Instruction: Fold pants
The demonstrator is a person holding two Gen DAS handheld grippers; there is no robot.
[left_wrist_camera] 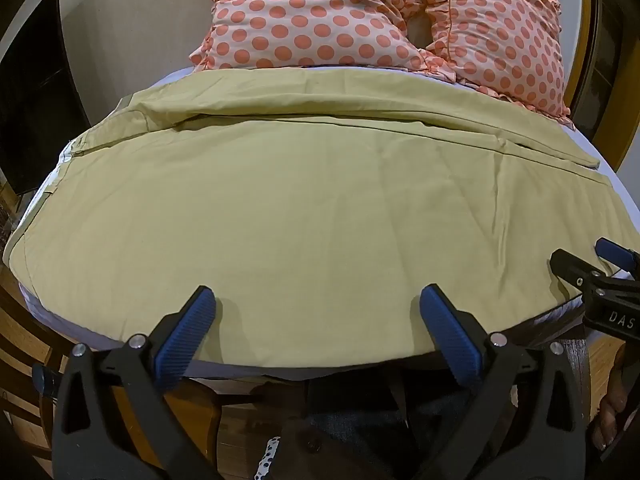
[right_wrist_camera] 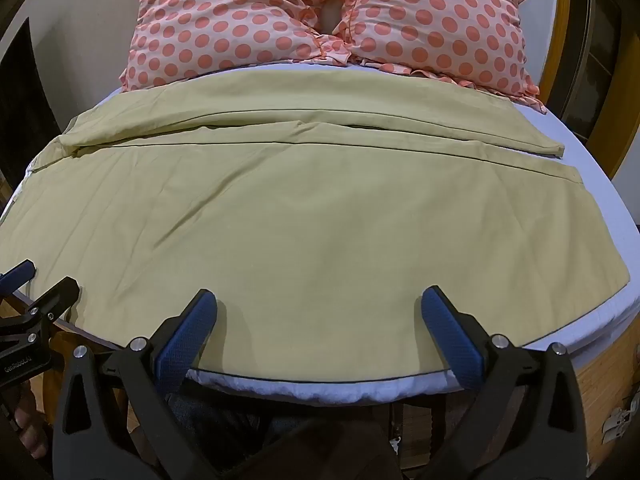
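Olive-yellow pants lie spread flat across a bed, both legs running left to right, the near leg in front of the far leg; they also show in the right wrist view. My left gripper is open and empty, hovering over the near edge of the pants. My right gripper is open and empty over the same near edge, further right. The right gripper shows at the right edge of the left wrist view. The left gripper shows at the left edge of the right wrist view.
Two pink polka-dot pillows lie at the head of the bed beyond the pants. The white sheet shows at the bed's right side. The wooden bed frame and floor lie below the near edge.
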